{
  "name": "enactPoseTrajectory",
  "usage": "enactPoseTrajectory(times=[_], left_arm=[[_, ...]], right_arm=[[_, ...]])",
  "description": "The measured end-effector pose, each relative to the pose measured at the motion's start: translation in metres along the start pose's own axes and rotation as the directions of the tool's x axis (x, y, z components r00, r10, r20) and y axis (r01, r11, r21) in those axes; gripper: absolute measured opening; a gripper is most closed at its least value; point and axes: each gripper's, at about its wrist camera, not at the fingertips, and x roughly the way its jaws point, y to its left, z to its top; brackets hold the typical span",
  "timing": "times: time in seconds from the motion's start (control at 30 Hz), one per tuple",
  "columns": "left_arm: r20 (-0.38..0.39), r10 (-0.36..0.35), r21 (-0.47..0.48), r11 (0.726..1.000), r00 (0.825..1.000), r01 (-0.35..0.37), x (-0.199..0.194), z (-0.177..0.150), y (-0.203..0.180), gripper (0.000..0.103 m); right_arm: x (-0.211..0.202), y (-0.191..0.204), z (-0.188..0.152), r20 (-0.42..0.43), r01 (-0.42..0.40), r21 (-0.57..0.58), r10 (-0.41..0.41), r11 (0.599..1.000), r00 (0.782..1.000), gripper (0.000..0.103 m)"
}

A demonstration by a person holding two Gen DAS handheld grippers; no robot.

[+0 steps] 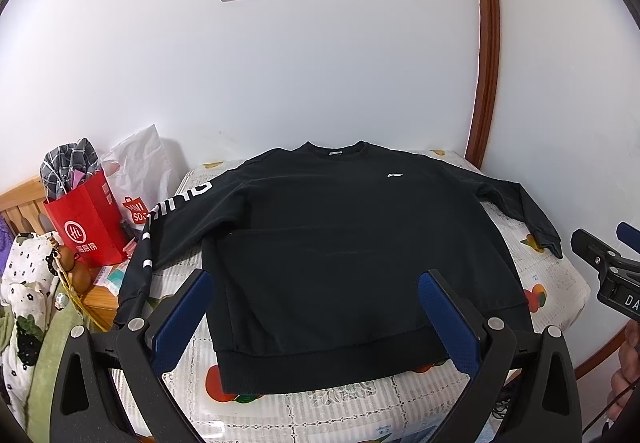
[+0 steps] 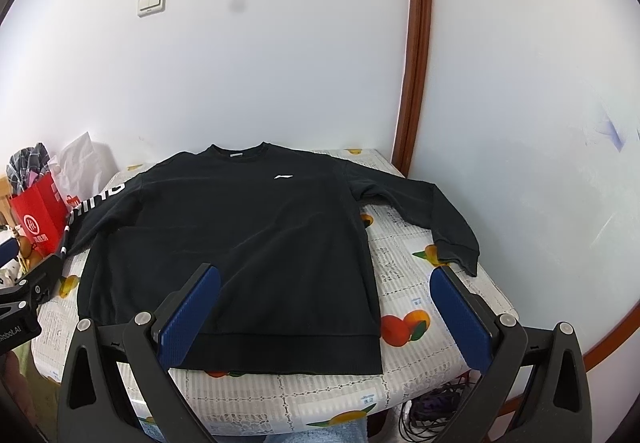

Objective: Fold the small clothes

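A black sweatshirt (image 1: 340, 243) lies flat, front up, on the worktop (image 1: 560, 283), which has a white cover printed with fruit. Its collar points to 12 o'clock, its ribbed hem to 6. A small white logo (image 1: 394, 175) sits on the chest. Both sleeves are spread out: the one toward 9 o'clock carries white lettering and hangs over the worktop's edge, and the plain one bends toward 3 o'clock, its cuff near that edge. The left gripper (image 1: 316, 327) hovers above the hem, jaws wide apart, holding nothing. The right gripper (image 2: 324, 317) hovers over the hem's corner toward 4 o'clock, equally wide and empty. A red bag (image 1: 86, 223) stands at 9 o'clock, beside the worktop.
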Motion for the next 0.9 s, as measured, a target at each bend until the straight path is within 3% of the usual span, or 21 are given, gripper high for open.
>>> enactPoseTrajectory(times=[0.9], left_arm=[[-0.011, -0.002, -0.010, 1.000, 1.000, 0.002, 0.0035, 0.0017, 0.0079, 0.103]], right_arm=[[-0.0005, 0.0025, -0.0016, 0.005, 0.009, -0.001, -0.009, 1.000, 1.000, 0.103]])
